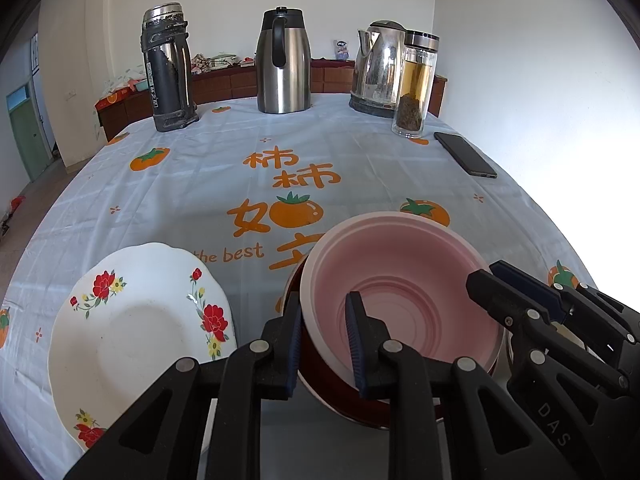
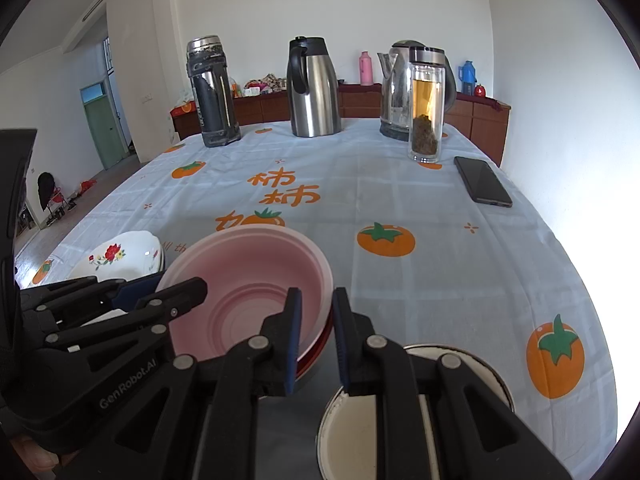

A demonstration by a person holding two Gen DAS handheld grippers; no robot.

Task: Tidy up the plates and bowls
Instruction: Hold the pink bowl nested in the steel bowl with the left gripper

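A pink bowl (image 1: 404,292) sits nested in a dark red bowl (image 1: 344,396) near the table's front edge; both show in the right wrist view too, the pink bowl (image 2: 248,280) above the red one's rim (image 2: 320,348). My left gripper (image 1: 324,344) straddles the pink bowl's near left rim, jaws slightly apart. My right gripper (image 2: 316,340) straddles its right rim, jaws slightly apart. A white flowered plate (image 1: 136,336) lies left of the bowls. A white bowl with a metal rim (image 2: 480,376) sits under my right gripper.
At the table's far edge (image 1: 320,102) stand a black thermos (image 1: 168,68), a steel carafe (image 1: 284,60), an electric kettle (image 1: 376,68) and a glass tea bottle (image 1: 414,84). A black phone (image 1: 464,154) lies at the right.
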